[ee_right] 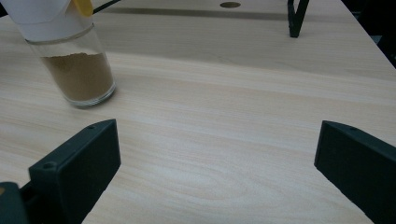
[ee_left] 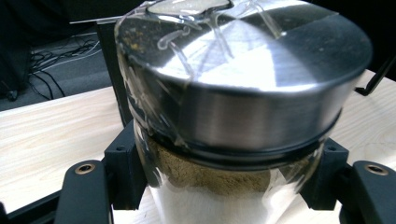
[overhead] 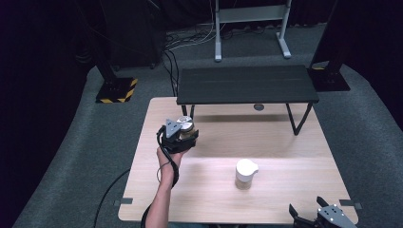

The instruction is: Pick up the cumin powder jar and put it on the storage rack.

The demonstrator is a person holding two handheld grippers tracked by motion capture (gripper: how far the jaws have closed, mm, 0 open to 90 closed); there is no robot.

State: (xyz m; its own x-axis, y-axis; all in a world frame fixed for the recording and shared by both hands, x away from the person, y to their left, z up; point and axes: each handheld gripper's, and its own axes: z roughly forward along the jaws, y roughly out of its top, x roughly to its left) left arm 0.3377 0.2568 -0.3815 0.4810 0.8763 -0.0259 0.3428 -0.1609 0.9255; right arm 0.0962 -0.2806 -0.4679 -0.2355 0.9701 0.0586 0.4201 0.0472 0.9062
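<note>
While clamped in the left gripper [overhead: 183,134] fingers, jar [ee_left: 233,116] upright — steel lid up, right gripper [overhead: 317,216] fingers apart.

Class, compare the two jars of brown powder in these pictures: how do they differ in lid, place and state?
The silver-lidded jar has a shiny metal lid; the white-lidded jar has a white top.
The silver-lidded jar is clamped in the left gripper, lifted off the table; the white-lidded jar stands free on it.
Both are clear jars holding brown powder.
</note>
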